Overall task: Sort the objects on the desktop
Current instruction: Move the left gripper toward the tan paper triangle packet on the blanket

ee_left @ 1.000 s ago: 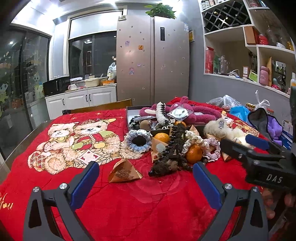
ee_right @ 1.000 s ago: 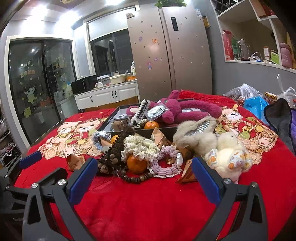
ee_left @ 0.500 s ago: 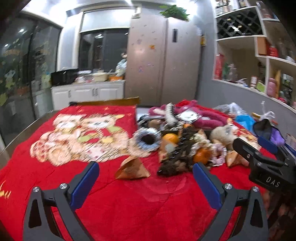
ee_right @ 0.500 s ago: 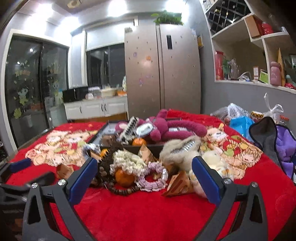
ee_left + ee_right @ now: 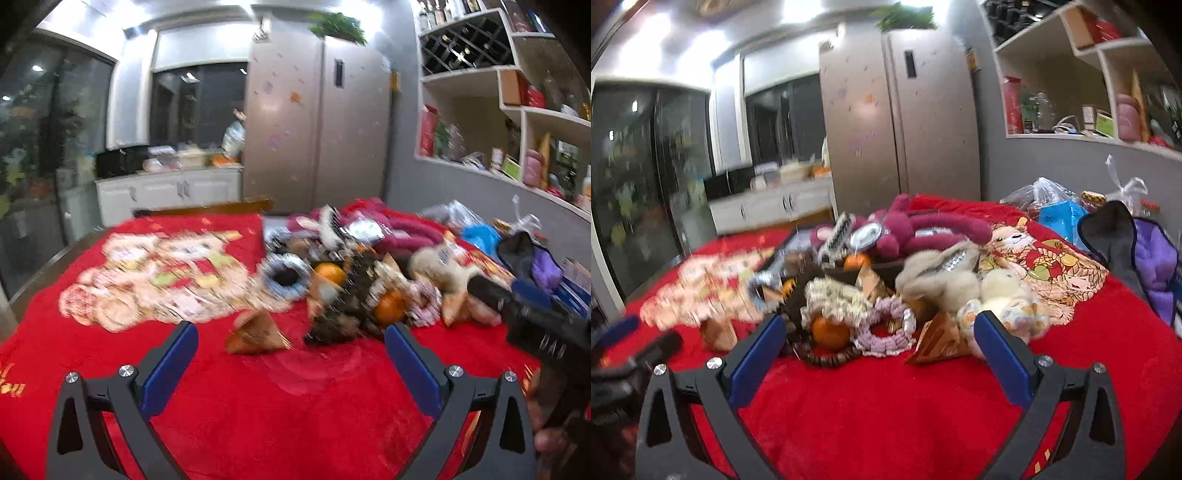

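A pile of small objects lies on the red tablecloth (image 5: 258, 406): a brown paper cone (image 5: 255, 334), oranges (image 5: 388, 308), a blue crocheted ring (image 5: 284, 275), a dark bead string (image 5: 827, 358), a pink crocheted ring (image 5: 886, 328), a cream plush toy (image 5: 1001, 299) and a magenta plush (image 5: 923, 232) over a dark tray (image 5: 879, 267). My left gripper (image 5: 291, 354) is open and empty, short of the cone. My right gripper (image 5: 879, 343) is open and empty in front of the orange (image 5: 829, 330) and pink ring.
A blue bag (image 5: 1060, 218) and a purple-lined dark pouch (image 5: 1137, 251) lie at the table's right. A chair back (image 5: 207, 210) stands at the far edge. Fridge (image 5: 317, 122), counter and wall shelves are behind. A hand (image 5: 550, 424) holds the right gripper's body (image 5: 532, 328).
Both views have tilted upward and blurred with motion. The pile now sits lower and closer in each view; both grippers stay open and empty.
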{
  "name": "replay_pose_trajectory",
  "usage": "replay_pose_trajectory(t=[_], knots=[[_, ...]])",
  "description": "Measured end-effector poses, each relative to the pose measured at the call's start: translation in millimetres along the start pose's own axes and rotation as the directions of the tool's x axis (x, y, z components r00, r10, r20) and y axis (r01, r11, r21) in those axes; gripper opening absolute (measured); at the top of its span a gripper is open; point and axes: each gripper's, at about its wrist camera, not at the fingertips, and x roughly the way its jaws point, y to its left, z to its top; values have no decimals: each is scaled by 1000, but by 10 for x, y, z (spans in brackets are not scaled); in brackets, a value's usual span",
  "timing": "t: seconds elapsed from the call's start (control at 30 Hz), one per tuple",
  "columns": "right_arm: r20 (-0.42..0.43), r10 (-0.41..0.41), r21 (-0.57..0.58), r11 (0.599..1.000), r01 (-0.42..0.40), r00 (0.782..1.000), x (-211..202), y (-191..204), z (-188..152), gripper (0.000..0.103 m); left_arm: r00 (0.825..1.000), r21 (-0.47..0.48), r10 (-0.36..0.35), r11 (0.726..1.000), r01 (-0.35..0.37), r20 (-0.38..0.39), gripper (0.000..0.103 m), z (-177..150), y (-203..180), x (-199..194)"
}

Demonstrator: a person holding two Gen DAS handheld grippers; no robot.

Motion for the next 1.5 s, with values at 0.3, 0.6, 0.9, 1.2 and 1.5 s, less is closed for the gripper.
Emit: replay_pose_trajectory(t=[0.3,0.6,0.9,1.2,1.5], knots=[[-60,93,-11,996,-94,994,84,33,29,103,998,-62,-12,998,8,-60,103,-20,87,55],[-58,96,-74,992,-100,994,179,221,69,103,992,-74,-39,997,30,-124,103,52,170,284],[-51,133,30,991,-132,990,516,198,224,103,987,-35,13,999,-19,-163,103,238,263,640],[-141,97,-23,995,-102,985,904,344,249,100,974,-78,37,995,-56,-223,103,212,355,823],[-193,65,3,998,-65,979,1023,306,219,100,951,-63,36,996,-58,-308,103,174,347,967]])
